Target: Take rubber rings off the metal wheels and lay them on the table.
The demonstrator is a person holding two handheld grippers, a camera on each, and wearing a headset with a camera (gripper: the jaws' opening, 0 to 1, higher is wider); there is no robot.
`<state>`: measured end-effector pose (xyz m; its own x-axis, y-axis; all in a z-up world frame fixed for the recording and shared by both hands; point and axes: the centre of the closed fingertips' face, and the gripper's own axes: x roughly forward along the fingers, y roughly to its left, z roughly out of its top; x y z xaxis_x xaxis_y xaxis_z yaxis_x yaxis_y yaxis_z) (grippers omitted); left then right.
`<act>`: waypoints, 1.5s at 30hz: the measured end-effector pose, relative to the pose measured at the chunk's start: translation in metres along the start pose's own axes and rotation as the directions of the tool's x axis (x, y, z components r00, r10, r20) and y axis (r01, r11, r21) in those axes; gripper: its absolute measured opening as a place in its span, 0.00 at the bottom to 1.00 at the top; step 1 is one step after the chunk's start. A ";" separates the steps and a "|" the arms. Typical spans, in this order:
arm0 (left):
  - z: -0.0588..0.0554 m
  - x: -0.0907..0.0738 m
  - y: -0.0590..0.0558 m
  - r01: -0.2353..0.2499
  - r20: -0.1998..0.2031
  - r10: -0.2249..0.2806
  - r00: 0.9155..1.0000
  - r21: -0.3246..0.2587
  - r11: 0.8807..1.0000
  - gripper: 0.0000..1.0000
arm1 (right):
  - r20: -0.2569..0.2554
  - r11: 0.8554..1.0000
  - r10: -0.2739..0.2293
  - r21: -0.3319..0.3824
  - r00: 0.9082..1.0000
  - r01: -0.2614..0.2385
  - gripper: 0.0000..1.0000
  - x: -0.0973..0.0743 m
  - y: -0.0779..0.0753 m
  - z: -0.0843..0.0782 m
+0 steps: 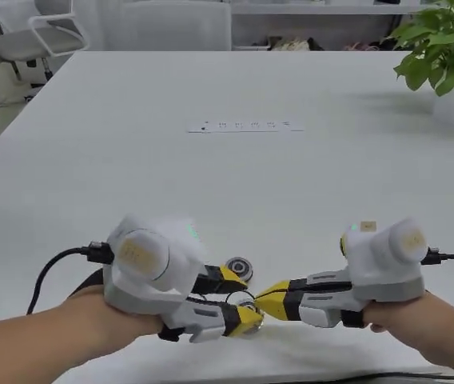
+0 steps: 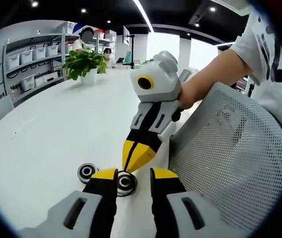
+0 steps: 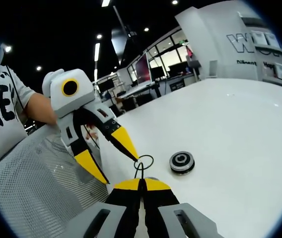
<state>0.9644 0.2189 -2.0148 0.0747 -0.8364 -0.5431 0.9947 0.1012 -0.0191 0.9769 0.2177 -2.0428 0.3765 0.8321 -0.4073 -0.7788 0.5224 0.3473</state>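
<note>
Two small metal wheels lie near the front edge of the white table [image 1: 235, 184]. One wheel [image 1: 239, 266] [image 2: 88, 172] [image 3: 181, 162] still wears a black ring and lies free. The other wheel [image 2: 126, 182] sits between the jaws of my left gripper [image 1: 248, 296] [image 2: 133, 174], which is open; the wheel touches one jaw. My right gripper [image 1: 260, 294] [image 3: 141, 182] is shut on a thin black rubber ring [image 3: 144, 162], which loops up just beyond its tips. In the left gripper view the right gripper [image 2: 126, 167] points down at the wheel.
A white power strip [image 1: 243, 126] lies mid-table and a potted plant [image 1: 443, 40] stands at the far right. A grey mesh chair back [image 2: 230, 148] [image 3: 32, 173] is close behind the grippers. An office chair [image 1: 27, 32] stands at the far left.
</note>
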 end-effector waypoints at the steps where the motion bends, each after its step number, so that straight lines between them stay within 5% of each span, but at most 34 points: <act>1: 0.001 -0.004 0.001 -0.005 0.002 0.005 1.000 0.006 1.000 0.24 | 0.000 1.000 0.002 -0.001 1.000 -0.002 0.00 0.000 0.000 0.001; 16: 0.006 -0.045 0.017 -0.078 0.040 0.077 0.996 0.015 0.997 0.37 | 0.011 0.998 0.027 -0.052 1.000 -0.027 0.00 0.007 0.006 0.030; 26: -0.008 -0.076 0.034 -0.149 0.040 0.150 0.988 -0.024 0.989 0.45 | -0.004 0.995 0.054 -0.078 0.999 -0.054 0.00 0.028 0.010 0.044; 45: -0.034 -0.115 0.050 -0.252 0.021 0.255 0.967 -0.084 0.964 0.53 | -0.084 0.995 0.078 -0.062 0.993 -0.083 0.00 0.062 0.006 0.030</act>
<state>1.0028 0.3382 -1.9824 0.3271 -0.7943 -0.5119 0.9341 0.3536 0.0482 1.0105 0.2780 -2.0400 0.2716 0.8516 -0.4483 -0.8371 0.4389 0.3266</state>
